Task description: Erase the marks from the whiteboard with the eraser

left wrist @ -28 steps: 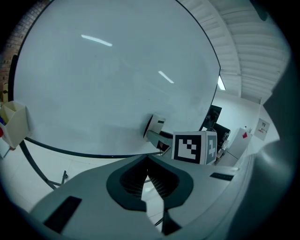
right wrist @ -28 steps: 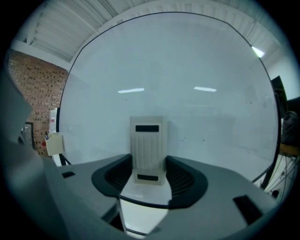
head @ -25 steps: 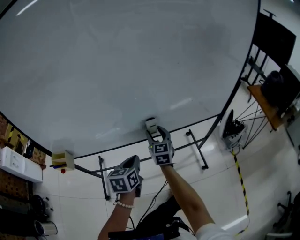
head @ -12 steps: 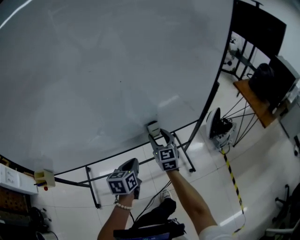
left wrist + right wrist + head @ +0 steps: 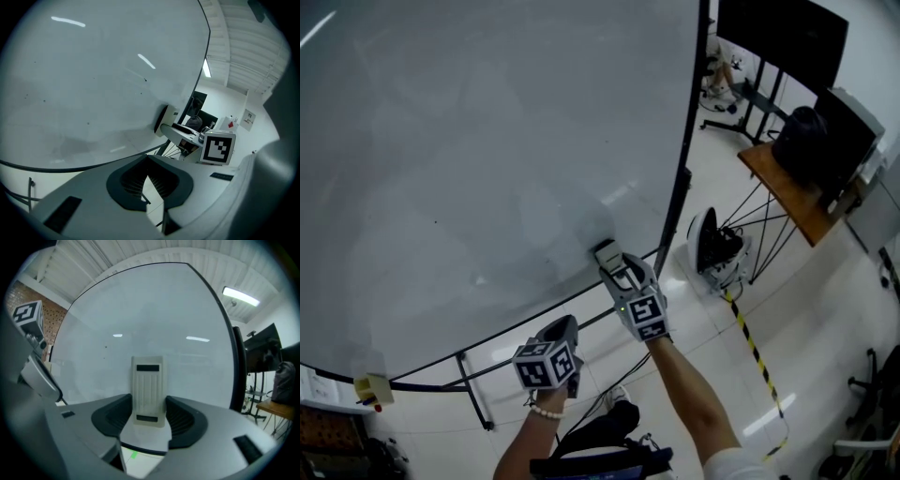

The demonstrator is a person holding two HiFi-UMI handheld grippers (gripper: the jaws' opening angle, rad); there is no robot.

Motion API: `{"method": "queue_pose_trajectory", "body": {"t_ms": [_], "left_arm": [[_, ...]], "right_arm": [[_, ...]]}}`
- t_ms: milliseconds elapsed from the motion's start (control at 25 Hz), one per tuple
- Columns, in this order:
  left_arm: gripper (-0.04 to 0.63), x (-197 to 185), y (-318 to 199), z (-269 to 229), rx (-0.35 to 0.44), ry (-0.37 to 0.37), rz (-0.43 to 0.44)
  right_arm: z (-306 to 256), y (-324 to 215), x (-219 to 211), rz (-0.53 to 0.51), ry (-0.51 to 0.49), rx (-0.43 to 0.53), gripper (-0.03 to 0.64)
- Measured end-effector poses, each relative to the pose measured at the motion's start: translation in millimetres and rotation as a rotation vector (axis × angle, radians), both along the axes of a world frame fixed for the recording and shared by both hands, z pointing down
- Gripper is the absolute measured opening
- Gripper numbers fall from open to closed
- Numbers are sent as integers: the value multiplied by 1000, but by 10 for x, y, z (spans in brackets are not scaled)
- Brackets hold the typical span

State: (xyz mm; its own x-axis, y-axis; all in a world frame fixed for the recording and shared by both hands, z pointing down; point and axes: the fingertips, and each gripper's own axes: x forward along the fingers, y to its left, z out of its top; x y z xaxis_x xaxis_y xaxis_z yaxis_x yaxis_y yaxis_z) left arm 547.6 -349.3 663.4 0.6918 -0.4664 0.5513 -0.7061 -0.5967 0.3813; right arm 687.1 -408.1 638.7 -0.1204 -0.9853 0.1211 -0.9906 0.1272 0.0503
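Observation:
The whiteboard [image 5: 469,141] fills the upper left of the head view, nearly clean, with faint smudges and a tiny dark dot [image 5: 434,222]. My right gripper [image 5: 622,272] is shut on the pale ribbed eraser [image 5: 606,251] and presses it flat on the board near its lower right corner. In the right gripper view the eraser [image 5: 149,391] stands upright between the two dark pads of that gripper [image 5: 149,414]. My left gripper [image 5: 565,330] hangs below the board's bottom edge, off the board; its jaws [image 5: 147,180] are shut on nothing. The left gripper view shows the eraser [image 5: 165,120] edge-on against the board.
The board's black frame edge [image 5: 680,187] runs down just right of the eraser. Beyond it are a black screen on a stand [image 5: 783,33], a wooden table [image 5: 787,202] with a dark bag, a fan-like object [image 5: 712,246] on the floor and yellow-black tape [image 5: 752,347]. A yellow box [image 5: 367,387] sits lower left.
The right gripper has slid the eraser rightward along the board's lower part, closer to the right frame edge. The head view has swung with it. The left gripper has stayed put.

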Motion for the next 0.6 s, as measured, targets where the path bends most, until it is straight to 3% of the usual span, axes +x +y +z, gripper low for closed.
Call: {"method": "queue_pose_trajectory", "body": {"t_ms": [600], "left_arm": [[-11,643,-36,267,-34,-45,87]], "right_arm": [[79,38,1259,12,20,18,258]]}}
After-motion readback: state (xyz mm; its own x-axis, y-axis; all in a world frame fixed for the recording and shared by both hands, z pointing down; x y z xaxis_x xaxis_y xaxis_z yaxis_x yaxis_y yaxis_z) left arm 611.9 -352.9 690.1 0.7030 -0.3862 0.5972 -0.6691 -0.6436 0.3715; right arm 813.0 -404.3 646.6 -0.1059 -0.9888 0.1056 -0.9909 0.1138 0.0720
